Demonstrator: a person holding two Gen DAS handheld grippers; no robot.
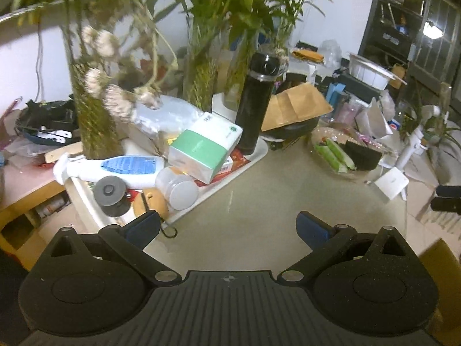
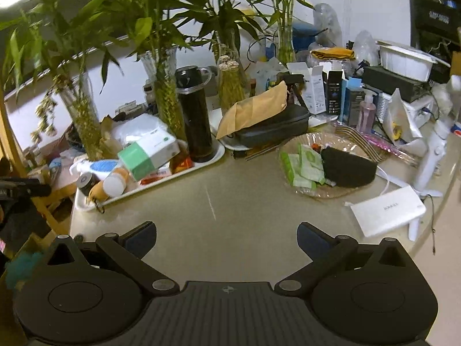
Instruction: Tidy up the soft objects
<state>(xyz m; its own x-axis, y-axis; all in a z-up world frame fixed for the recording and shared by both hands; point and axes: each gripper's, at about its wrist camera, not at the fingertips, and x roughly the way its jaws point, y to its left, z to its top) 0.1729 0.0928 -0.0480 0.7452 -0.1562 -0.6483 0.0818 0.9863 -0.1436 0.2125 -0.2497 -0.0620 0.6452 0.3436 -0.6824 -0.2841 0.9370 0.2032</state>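
Note:
A clear glass dish (image 2: 291, 183) on the beige table holds green wipe packets (image 2: 305, 164) and a black soft pouch (image 2: 347, 167); it also shows in the left wrist view (image 1: 325, 163) at the right. A white tray (image 2: 149, 186) at the left holds a green-and-white tissue pack (image 2: 147, 154), a lotion bottle (image 2: 98, 167) and a small tan plush toy (image 2: 96, 191). My left gripper (image 1: 227, 229) is open and empty over bare table beside the tray (image 1: 201, 200). My right gripper (image 2: 226, 238) is open and empty, short of the dish.
A black flask (image 2: 196, 115) stands on the tray among glass vases of bamboo (image 2: 167, 98). A brown padded envelope (image 2: 256, 106) lies on a black case. A white power bank (image 2: 387, 210) lies at the right edge. Boxes and bottles crowd the back.

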